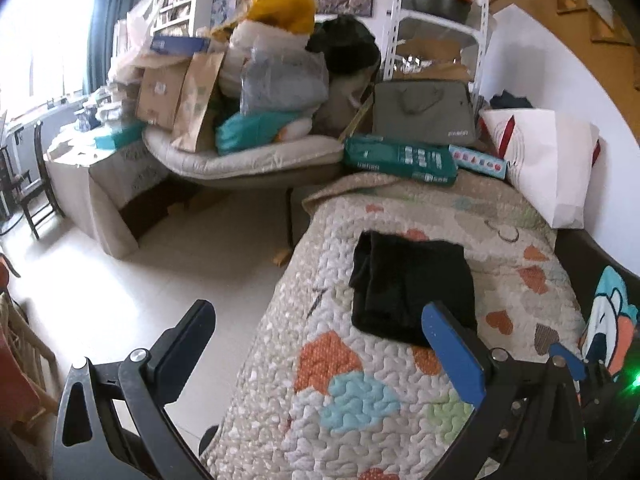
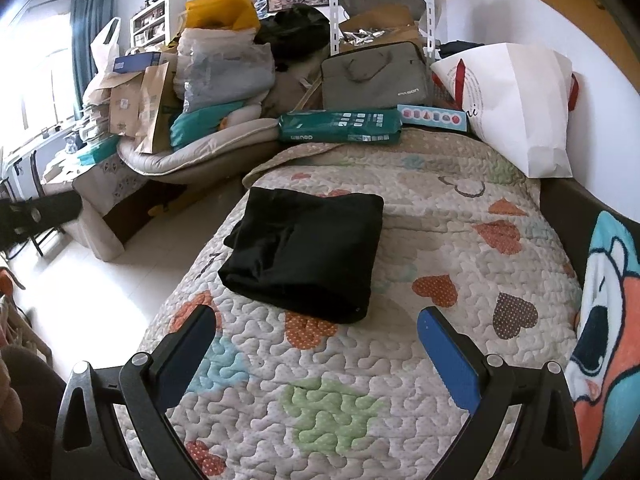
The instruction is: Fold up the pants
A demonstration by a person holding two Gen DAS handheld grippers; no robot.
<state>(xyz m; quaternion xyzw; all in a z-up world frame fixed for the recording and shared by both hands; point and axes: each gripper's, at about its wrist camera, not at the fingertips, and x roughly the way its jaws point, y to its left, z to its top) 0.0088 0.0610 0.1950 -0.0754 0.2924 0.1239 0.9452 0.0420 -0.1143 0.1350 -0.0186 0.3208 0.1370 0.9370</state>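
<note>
The black pants [image 2: 306, 252] lie folded in a compact rectangle on the quilted bedspread [image 2: 440, 240], near the bed's left edge. They also show in the left wrist view [image 1: 408, 280]. My left gripper [image 1: 320, 320] is open and empty, held back from the pants above the bed's left edge. My right gripper [image 2: 316, 324] is open and empty, just short of the pants' near edge. Part of the right gripper [image 1: 568, 360] shows at the right of the left wrist view.
A green package [image 2: 340, 126], a small blue box [image 2: 434, 118] and a white paper bag [image 2: 516, 104] sit at the bed's far end. A cluttered cushion chair [image 2: 208, 80] stands beyond. A cartoon blanket [image 2: 608, 320] lies at right. Tiled floor [image 1: 140, 280] is at left.
</note>
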